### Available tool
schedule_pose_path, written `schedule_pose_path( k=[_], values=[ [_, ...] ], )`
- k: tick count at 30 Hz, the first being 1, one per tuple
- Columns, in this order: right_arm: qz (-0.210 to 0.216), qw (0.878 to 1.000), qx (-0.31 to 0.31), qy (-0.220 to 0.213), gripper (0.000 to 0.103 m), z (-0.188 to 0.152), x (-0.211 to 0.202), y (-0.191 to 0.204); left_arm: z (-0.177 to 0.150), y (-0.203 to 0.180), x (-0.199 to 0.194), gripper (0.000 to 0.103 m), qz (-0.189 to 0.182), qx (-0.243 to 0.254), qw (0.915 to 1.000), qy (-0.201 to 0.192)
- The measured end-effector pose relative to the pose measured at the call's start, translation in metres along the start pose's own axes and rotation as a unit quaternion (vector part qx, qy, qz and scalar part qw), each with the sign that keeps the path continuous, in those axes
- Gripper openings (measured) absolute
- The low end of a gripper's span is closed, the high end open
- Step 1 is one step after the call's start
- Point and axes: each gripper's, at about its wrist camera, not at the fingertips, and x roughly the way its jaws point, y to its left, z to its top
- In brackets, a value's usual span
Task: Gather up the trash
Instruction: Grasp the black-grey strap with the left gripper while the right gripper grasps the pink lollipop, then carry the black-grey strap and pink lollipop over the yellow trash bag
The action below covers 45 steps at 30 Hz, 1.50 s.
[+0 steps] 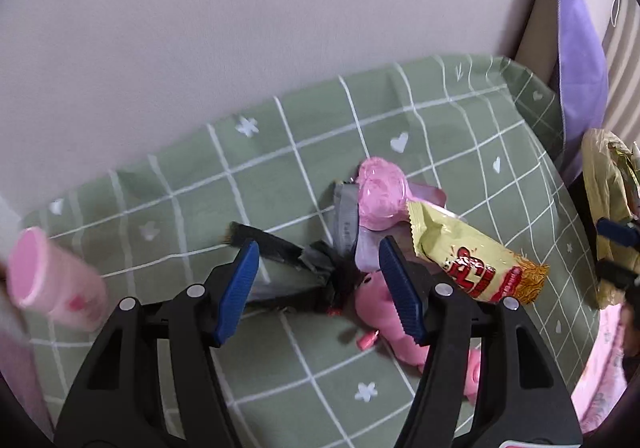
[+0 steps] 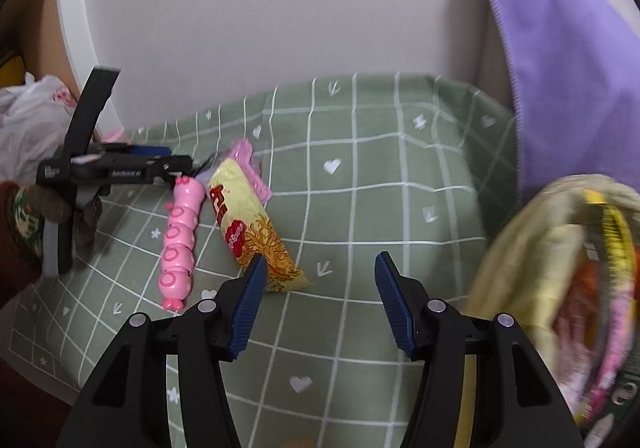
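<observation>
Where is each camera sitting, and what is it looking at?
Left wrist: sits on the left gripper, looking down along its open blue fingers at the trash pile on the green cloth; no hand shows.
Right wrist: sits on the right gripper, looking down past its open fingers at the cloth; a gloved hand holding the left gripper shows at the left.
Both see: the yellow wrapper, the pink caterpillar toy, the purple towel and the yellow bag.
</observation>
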Motion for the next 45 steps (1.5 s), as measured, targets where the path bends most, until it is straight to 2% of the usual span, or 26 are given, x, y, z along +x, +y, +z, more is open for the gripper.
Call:
schedule_pose_path(
  k=[3,4,5,8,11,16,20,22,24,25,28,29,34,38,39,40,43,45],
  values=[
    [0.009,1.000,-0.009,0.017,0.053,0.007,0.021,0.012,0.004,0.000,0.015,0.045,-0.012,0.011,0.9993,0.034],
    [0.012,1.000,-0.016,0.020,0.053,0.009,0.027,0.017,0.004,0.001,0.018,0.034,-0.011,0.011,0.9990,0.042],
    [0.016,0.999,-0.027,0.021,0.053,0.012,0.032,0.023,0.003,0.004,0.019,0.032,-0.013,0.005,0.9988,0.046],
    [0.031,0.998,-0.053,0.020,0.053,0.018,0.045,0.036,-0.006,0.016,0.011,0.031,-0.016,-0.022,0.9987,0.043],
    [0.051,0.996,-0.068,0.022,0.053,0.023,0.058,0.046,-0.018,0.029,-0.003,0.031,0.002,-0.058,0.9976,0.039],
    [0.057,0.995,-0.082,0.027,0.053,0.030,0.078,0.053,-0.051,0.049,-0.028,0.031,0.000,-0.153,0.9872,0.044],
    [0.062,0.995,-0.068,0.047,0.053,0.029,0.090,0.052,-0.066,0.047,-0.043,0.032,-0.008,-0.175,0.9836,0.040],
    [0.098,0.992,-0.051,0.062,0.053,0.027,0.090,0.053,-0.070,0.047,-0.052,0.035,-0.019,-0.179,0.9833,0.027],
    [0.164,0.983,-0.044,0.066,0.053,0.030,0.082,0.058,-0.069,0.045,-0.055,0.038,-0.030,-0.182,0.9827,0.019],
    [0.166,0.983,-0.050,0.057,0.053,0.033,0.079,0.060,-0.070,0.044,-0.058,0.040,-0.029,-0.181,0.9830,0.015],
    [0.120,0.988,-0.092,0.003,0.053,0.054,0.071,0.070,-0.068,0.040,-0.063,0.042,-0.013,-0.170,0.9853,0.003],
    [0.108,0.989,-0.103,-0.002,0.053,0.061,0.074,0.073,-0.068,0.040,-0.065,0.043,-0.009,-0.168,0.9857,-0.001],
    [0.096,0.982,-0.163,0.013,0.052,0.101,0.125,0.101,-0.072,0.052,-0.074,0.044,0.005,-0.180,0.9836,-0.017],
    [0.065,0.970,-0.231,0.034,0.052,0.106,0.158,0.123,-0.071,0.063,-0.084,0.044,0.020,-0.181,0.9825,-0.037],
    [0.053,0.966,-0.248,0.038,0.045,0.103,0.165,0.128,-0.071,0.062,-0.085,0.044,0.022,-0.184,0.9819,-0.042],
    [0.043,0.964,-0.259,0.045,0.043,0.103,0.171,0.132,-0.071,0.064,-0.087,0.044,0.020,-0.186,0.9812,-0.046],
    [0.042,0.963,-0.263,0.046,0.043,0.104,0.169,0.132,-0.072,0.068,-0.089,0.045,0.012,-0.195,0.9790,-0.056],
    [0.057,0.970,-0.236,0.029,0.043,0.110,0.153,0.124,-0.075,0.071,-0.087,0.045,0.010,-0.200,0.9784,-0.051]
  ],
)
